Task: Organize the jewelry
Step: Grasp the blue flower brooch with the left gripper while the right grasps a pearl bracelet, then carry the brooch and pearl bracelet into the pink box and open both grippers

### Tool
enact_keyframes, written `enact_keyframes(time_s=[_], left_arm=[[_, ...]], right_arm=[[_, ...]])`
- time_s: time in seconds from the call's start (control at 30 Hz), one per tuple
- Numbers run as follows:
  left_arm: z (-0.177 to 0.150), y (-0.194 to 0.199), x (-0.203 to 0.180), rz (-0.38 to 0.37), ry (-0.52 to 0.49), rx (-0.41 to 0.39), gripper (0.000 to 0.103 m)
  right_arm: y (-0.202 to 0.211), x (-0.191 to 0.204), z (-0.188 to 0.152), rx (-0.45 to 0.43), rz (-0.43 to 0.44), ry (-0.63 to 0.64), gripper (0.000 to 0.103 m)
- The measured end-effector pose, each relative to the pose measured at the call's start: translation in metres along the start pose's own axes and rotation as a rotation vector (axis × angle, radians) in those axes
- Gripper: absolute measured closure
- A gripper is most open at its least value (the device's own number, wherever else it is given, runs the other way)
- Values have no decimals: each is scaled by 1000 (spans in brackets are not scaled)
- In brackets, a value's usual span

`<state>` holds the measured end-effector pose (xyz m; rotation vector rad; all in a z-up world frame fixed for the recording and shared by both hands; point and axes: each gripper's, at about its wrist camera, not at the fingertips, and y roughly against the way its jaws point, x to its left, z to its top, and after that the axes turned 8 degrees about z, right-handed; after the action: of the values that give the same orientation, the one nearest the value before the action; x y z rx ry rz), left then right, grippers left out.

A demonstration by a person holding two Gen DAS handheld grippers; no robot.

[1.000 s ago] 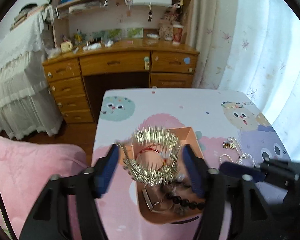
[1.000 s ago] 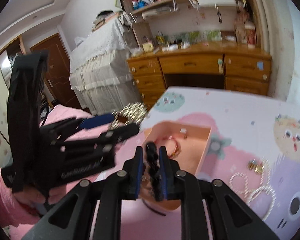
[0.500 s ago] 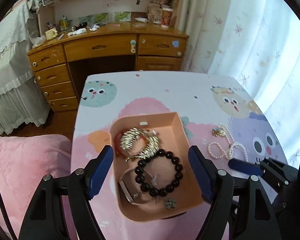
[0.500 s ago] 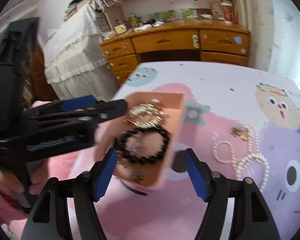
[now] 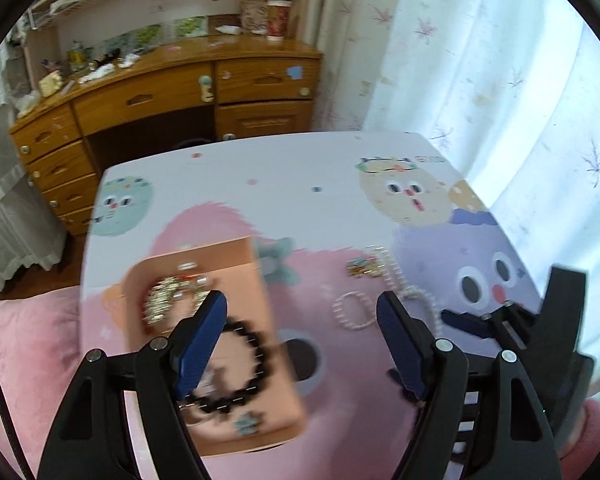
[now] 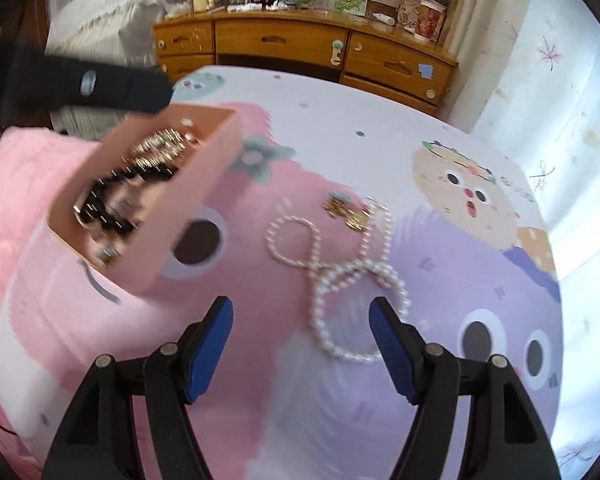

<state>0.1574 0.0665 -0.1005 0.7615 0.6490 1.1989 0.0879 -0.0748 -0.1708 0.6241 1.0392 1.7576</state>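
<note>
Jaws of both grippers stand released, empty. Right gripper [image 6: 302, 344] is nearer the pearl necklace [image 6: 332, 264], lying just ahead toward the desk's [image 6: 380, 128] right edge; left gripper [image 5: 300, 340] hovers beside the pink tray [image 5: 278, 368].

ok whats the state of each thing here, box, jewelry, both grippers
pink box: open-topped, sitting on the table, holding jewelry
black bead bracelet: inside the box
gold spiky piece: inside the box
pearl necklace: loose on the table, outside the box
small gold piece: on the table beside the pearls
left gripper: open, empty
right gripper: open, empty, above the pearls
</note>
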Motion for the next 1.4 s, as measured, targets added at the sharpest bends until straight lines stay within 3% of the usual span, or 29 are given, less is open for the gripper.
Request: enact_keyframes(time_s=[0.23,0.4,0.57,0.67,0.73,1.03,1.07,1.17,1.2,1.23,1.33,1.4], left_arm=[[19,-24,-43,-31,-17,12,27],[28,-59,-66,-31,-11,71,27],[30,-94,-74,-38,30,117,35],[29,-116,-80,-22,26,156,46],[28,-126,-82,-4,19,172,48],[22,-152,-81,56,43,214,59],[22,-151,-80,56,46,202,65],[23,-152,-79,29,57,201,78],[23,-151,-79,14,63,201,83],[22,-151,-80,3,70,201,83],[20,-149,-83,8,64,192,83],[19,-148,-82,7,75,187,86]], right_arm=[[-11,-13,-11,28,-32,107,32],[-18,-32,-16,18,30,92,31],[-24,-55,-14,21,142,4,31],[-24,-60,-14,0,182,-13,31],[-24,-62,-15,-16,205,-9,31],[-25,-62,-18,-71,221,-6,31],[-26,-59,-19,-74,215,18,31],[-22,-61,-25,-86,189,46,47],[-20,-63,-25,-93,185,34,60],[-20,-67,-26,-96,182,20,73],[-19,-81,-26,-96,197,-54,94],[-19,-89,-26,-92,234,-101,95]])
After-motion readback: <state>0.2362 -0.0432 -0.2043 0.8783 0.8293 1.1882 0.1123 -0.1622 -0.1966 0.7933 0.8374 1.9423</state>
